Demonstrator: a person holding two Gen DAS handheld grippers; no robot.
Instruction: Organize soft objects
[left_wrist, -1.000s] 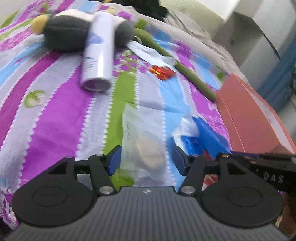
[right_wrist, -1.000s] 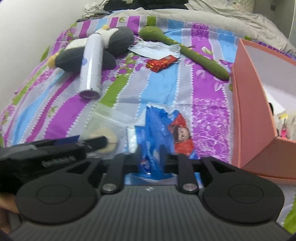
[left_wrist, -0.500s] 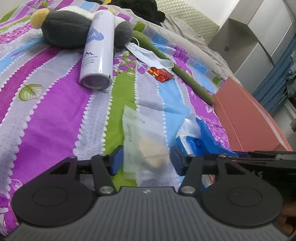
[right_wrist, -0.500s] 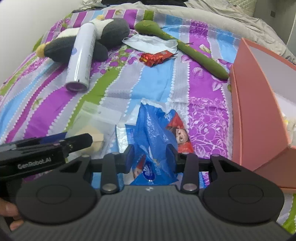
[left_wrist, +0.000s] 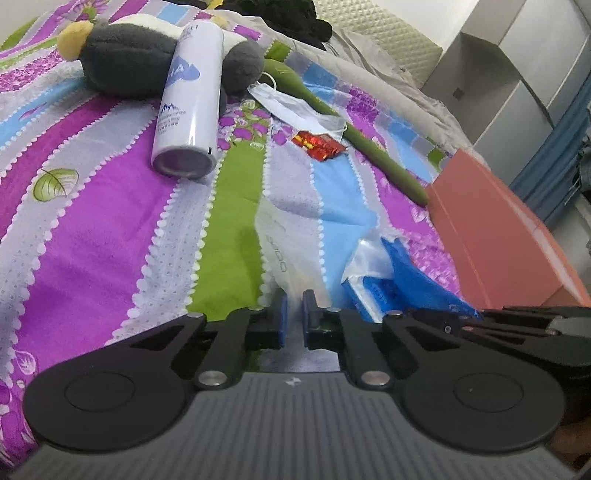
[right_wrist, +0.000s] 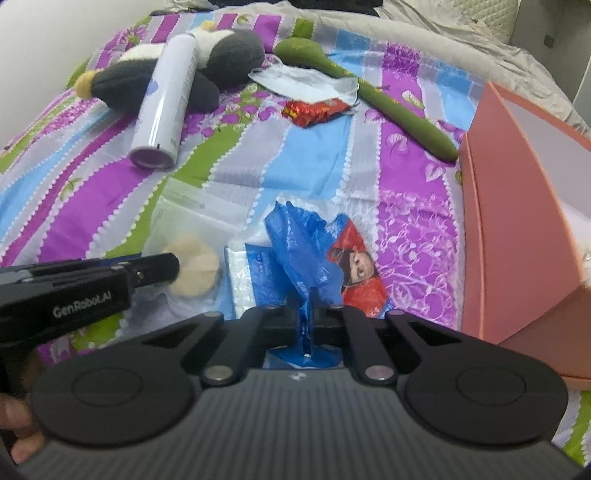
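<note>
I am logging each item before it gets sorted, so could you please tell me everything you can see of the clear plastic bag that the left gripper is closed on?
The clear plastic bag is a thin, see-through pouch with faint printed lettering, lying flat on the striped bedspread. Inside sits a pale cream, round, puffy pad. The left gripper pinches its near edge, jaws almost together. Its right side lies next to the blue plastic package, which the right gripper holds.

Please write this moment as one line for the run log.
left hand-held gripper: shut on clear bag | right hand-held gripper: shut on blue bag | both bags on bedspread | pink box: at right
</note>
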